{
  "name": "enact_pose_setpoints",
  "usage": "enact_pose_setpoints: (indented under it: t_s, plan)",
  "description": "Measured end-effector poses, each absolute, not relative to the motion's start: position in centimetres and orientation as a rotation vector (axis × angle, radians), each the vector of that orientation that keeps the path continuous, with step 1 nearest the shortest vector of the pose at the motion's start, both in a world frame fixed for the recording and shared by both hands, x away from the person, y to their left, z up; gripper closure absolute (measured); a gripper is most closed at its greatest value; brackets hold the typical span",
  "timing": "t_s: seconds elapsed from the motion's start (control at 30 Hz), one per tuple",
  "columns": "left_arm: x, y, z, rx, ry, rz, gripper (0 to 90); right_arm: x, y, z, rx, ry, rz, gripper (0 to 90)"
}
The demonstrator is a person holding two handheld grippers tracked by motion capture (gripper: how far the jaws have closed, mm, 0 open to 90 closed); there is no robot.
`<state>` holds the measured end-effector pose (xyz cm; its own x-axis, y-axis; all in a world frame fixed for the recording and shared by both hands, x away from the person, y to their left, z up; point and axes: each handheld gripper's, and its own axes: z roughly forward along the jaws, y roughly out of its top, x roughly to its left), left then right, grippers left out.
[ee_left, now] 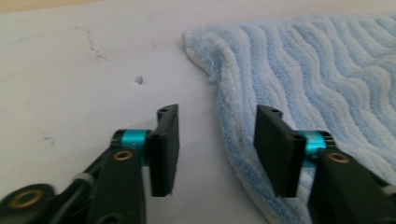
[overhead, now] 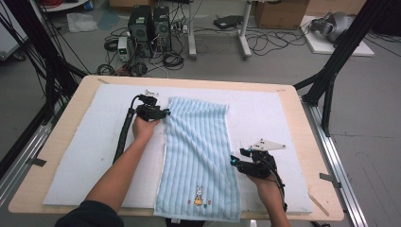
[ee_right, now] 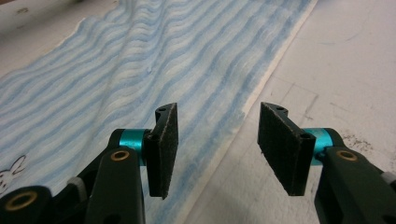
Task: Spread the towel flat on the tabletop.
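pale blue towel (overhead: 198, 156) lies flat on the white mat (overhead: 85, 156), its long axis running from the near edge of the table (overhead: 61, 113) to the far side, rabbit motif at the near end. left gripper (overhead: 158, 112) sits at the far left corner; in the left gripper view its jaws stand apart with nothing held, the towel's rumpled left edge (ee_left: 224, 107) passing between them. right gripper (overhead: 239, 158) waits at the right edge, nearer the person, jaws likewise apart and empty, straddling that edge (ee_right: 243, 116). judged next: each gripper closes on its own edge; the left is nearer a corner.
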<state>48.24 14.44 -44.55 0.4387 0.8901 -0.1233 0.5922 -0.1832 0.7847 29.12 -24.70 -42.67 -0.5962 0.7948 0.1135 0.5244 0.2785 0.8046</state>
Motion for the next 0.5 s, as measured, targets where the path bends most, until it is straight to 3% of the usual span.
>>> enact_pose_setpoints:
  t_s: [0.13, 0.33, 0.5]
  plan:
    - [47.5, 15.6, -43.8, 1.833, 1.227, 0.431, 45.4, 30.9, -24.6, -42.4, 1.228, 2.221, 1.219, 48.7]
    - [46.1, 16.9, -43.4, 1.787, 1.215, 0.381, 45.1, 35.3, -22.3, -42.9, 1.251, 2.256, 1.151, 58.5]
    - [45.1, 17.5, -43.9, 1.826, 1.194, 0.326, 47.8, 36.7, -20.5, -44.2, 1.222, 2.312, 1.036, 66.3]
